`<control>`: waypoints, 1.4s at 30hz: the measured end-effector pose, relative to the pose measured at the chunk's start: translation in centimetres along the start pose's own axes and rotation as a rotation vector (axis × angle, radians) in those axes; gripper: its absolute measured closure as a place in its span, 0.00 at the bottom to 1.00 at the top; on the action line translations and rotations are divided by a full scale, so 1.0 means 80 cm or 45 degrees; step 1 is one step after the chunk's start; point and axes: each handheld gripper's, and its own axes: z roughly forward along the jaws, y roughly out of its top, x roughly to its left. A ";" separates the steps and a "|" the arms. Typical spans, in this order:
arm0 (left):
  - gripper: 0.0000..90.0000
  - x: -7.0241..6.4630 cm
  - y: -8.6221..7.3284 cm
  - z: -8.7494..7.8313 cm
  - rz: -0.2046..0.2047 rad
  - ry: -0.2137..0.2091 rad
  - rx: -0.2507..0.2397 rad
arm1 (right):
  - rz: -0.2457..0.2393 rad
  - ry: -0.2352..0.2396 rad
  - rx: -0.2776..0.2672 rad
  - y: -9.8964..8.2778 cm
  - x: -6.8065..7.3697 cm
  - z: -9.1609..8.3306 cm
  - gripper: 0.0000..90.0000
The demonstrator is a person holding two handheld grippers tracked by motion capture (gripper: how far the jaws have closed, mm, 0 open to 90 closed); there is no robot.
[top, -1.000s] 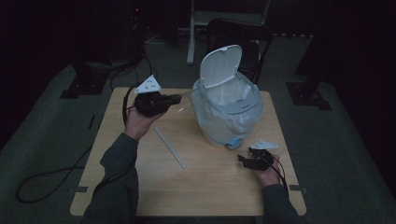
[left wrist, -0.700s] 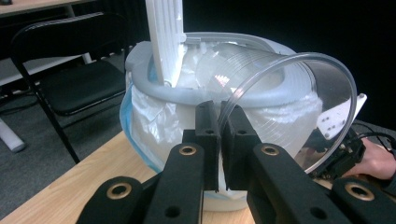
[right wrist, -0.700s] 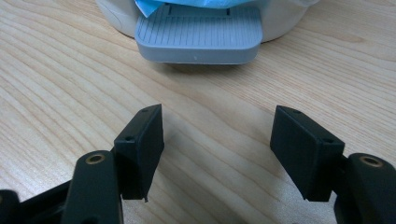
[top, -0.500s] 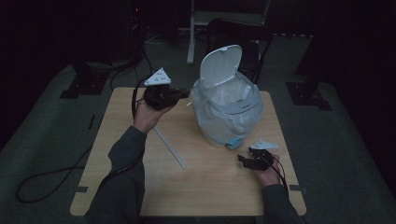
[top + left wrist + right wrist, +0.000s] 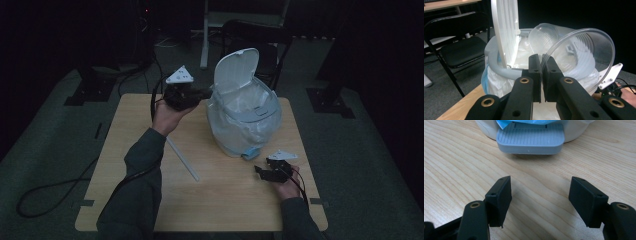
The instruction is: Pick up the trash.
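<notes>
While the left gripper's (image 5: 541, 62) fingers pinch a clear cup's (image 5: 574, 55) rim beside the open bin (image 5: 245, 125) — apparently over it — the right gripper (image 5: 540, 195) rests agape, empty, on the table (image 5: 140, 130).

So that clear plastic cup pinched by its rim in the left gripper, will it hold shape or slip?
The clear cup looks thin-walled and see-through, so it is probably very light and may flex where the left gripper pinches its rim. The glossy plastic could slip, since only the rim is between the fingers. Being round, it would likely roll if dropped on the table.
</notes>
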 end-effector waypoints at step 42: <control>0.97 -0.007 0.038 0.069 -0.044 0.047 0.022 | -0.002 0.002 0.001 0.000 0.000 0.000 0.37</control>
